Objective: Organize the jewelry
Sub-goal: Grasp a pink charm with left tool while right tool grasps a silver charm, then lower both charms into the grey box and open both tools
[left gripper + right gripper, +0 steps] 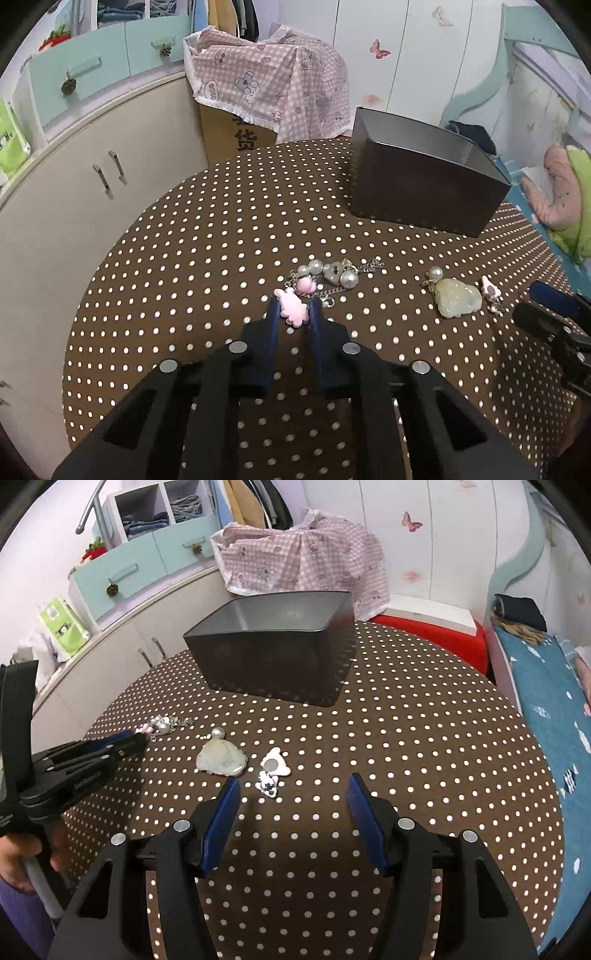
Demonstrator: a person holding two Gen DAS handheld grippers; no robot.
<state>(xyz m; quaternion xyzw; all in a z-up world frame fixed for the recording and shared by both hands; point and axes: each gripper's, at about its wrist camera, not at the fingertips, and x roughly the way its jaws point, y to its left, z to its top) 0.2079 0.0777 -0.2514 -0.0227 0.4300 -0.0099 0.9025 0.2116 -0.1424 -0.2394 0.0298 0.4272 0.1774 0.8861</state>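
Note:
On the brown polka-dot table [184, 277] my left gripper [294, 310] is shut on a pink charm [293, 308], which is joined to a cluster of pearls and chain [332, 275]. To the right lie a pale green jade pendant [458, 297] and a small white and pink charm [491, 290]. In the right wrist view my right gripper [293, 784] stands open and holds nothing, just short of the white charm [275, 764]. The jade pendant [221, 758] lies left of that charm, and the left gripper [142, 738] shows further left. An open dark grey box [273, 664] stands behind them.
A cream cabinet [92, 192] curves along the table's left side. A cardboard box under a pink checked cloth [269, 85] stands behind the table. A red stool [443, 635] and a bed with a blue sheet [546, 709] are on the right.

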